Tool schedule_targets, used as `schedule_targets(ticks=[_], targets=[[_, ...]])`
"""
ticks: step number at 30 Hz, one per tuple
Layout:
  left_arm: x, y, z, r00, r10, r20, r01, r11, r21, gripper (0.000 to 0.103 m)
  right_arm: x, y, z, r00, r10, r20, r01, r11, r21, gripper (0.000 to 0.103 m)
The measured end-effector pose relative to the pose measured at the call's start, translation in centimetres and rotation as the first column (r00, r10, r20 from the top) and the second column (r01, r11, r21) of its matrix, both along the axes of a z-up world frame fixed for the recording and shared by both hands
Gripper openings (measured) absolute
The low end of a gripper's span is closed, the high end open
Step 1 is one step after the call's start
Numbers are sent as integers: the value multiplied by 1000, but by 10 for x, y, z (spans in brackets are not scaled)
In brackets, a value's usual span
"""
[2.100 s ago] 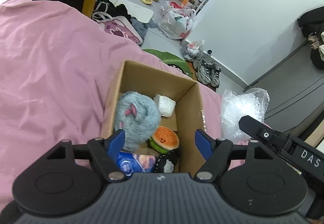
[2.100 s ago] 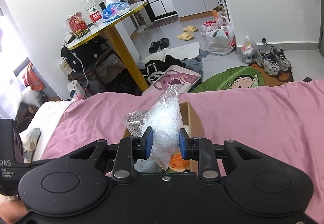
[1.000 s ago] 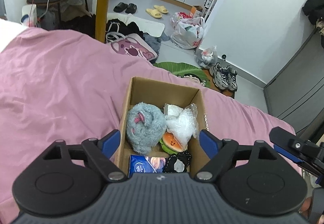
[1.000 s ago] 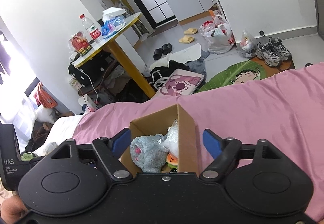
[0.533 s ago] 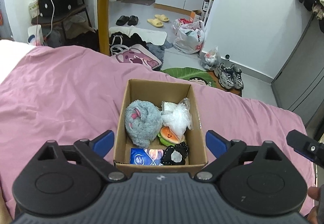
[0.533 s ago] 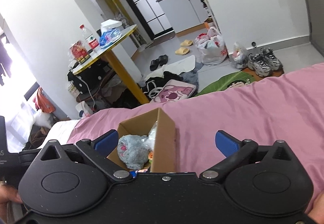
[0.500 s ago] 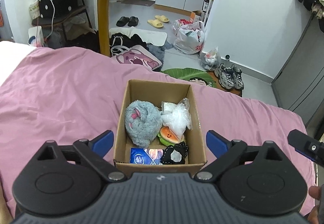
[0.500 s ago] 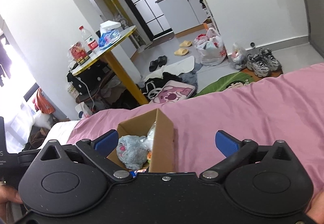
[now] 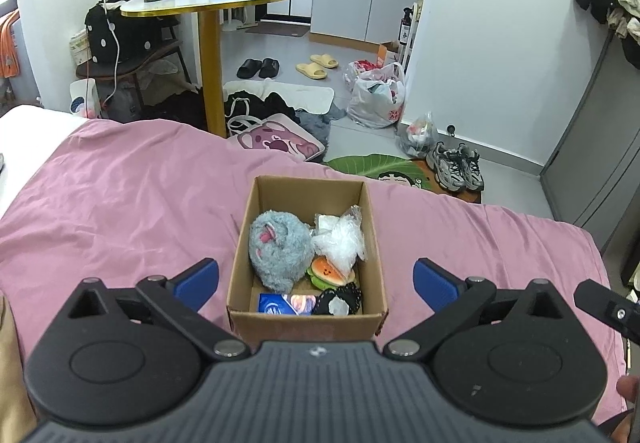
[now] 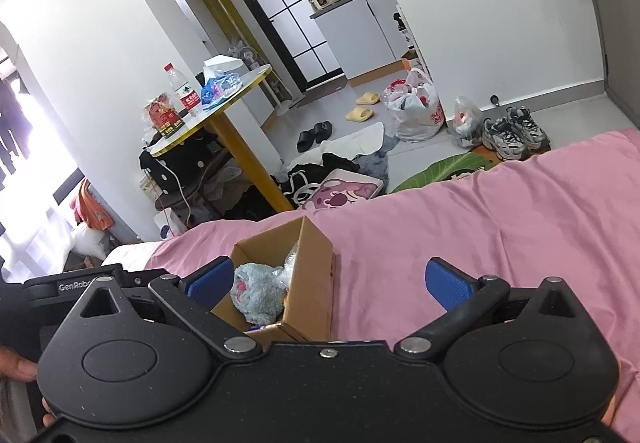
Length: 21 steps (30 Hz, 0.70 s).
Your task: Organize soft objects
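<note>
The cardboard box [image 9: 306, 317] sat on the pink bed cover [image 9: 120, 211], holding the soft objects: a fuzzy grey plush [image 9: 278, 249], a crinkly clear plastic bag [image 9: 340, 239], a small burger plush [image 9: 330, 271], a glossy blue packet [image 9: 286, 303] and a black knitted item [image 9: 340, 298]. The left gripper [image 9: 316, 281] and right gripper [image 10: 328, 281] both hovered short of the box, fingers spread wide and gripping nothing. The springy bag lay lightly on top and seemed likely to puff up or slide out if the box were nudged. The thin-walled box rested on yielding bedding, so a careless bump could probably tip it.
</note>
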State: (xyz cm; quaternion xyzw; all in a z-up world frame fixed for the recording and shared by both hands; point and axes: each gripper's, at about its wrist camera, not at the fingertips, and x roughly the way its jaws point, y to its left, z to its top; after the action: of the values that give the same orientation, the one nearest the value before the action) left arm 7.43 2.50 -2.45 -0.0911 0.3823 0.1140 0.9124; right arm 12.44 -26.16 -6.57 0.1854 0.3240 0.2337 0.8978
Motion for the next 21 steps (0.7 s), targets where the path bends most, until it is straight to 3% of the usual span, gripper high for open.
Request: schedule_targets(ticks=[14, 21], targets=[[-26, -10, 27, 999, -22, 47, 19, 998, 63, 103, -20, -7, 18, 997, -13, 74, 20, 996, -86, 103], [-38, -7, 36, 998, -10, 64, 6, 998, 61, 103, -37, -8, 34, 993, 12, 117, 5, 990, -142, 103]])
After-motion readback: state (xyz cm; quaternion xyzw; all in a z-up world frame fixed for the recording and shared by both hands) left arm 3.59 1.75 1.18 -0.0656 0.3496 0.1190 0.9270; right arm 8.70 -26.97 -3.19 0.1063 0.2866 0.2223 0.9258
